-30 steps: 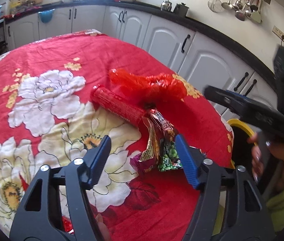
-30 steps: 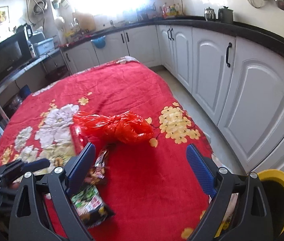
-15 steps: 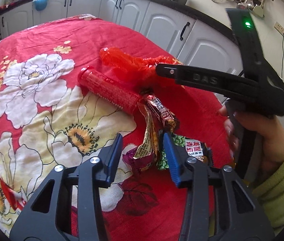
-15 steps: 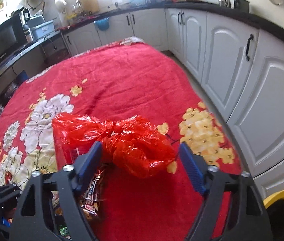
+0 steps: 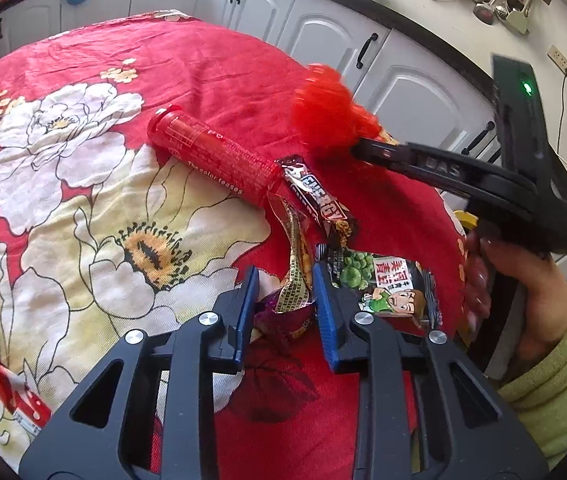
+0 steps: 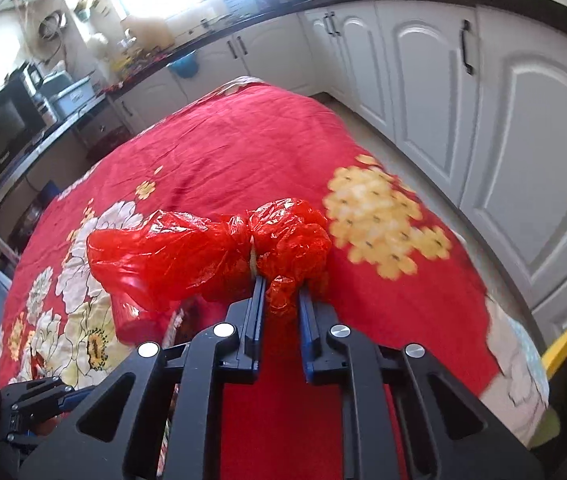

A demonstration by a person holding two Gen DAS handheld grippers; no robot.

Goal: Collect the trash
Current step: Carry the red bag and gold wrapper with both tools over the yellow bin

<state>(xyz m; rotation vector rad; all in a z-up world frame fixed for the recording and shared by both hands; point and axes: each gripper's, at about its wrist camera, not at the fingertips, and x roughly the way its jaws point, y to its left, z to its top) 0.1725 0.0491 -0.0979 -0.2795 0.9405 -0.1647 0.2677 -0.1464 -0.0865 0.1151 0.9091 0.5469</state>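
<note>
On the counter's red floral cloth point(image 5: 83, 208), the right tool point(image 6: 279, 308) pinches the crumpled red plastic bag point(image 6: 203, 256), lifting it for disposal. The left tool point(image 5: 283, 300) closes around a gold crinkled snack wrapper point(image 5: 295, 276), seemingly gripping it.

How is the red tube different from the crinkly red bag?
The red tube is stiff, straight and smooth with white writing on it; the red plastic bag is soft, crumpled and knotted in the middle. The tube lies on the tablecloth, touched by no gripper; the bag is pinched in the right gripper. Both are bright red.
</note>
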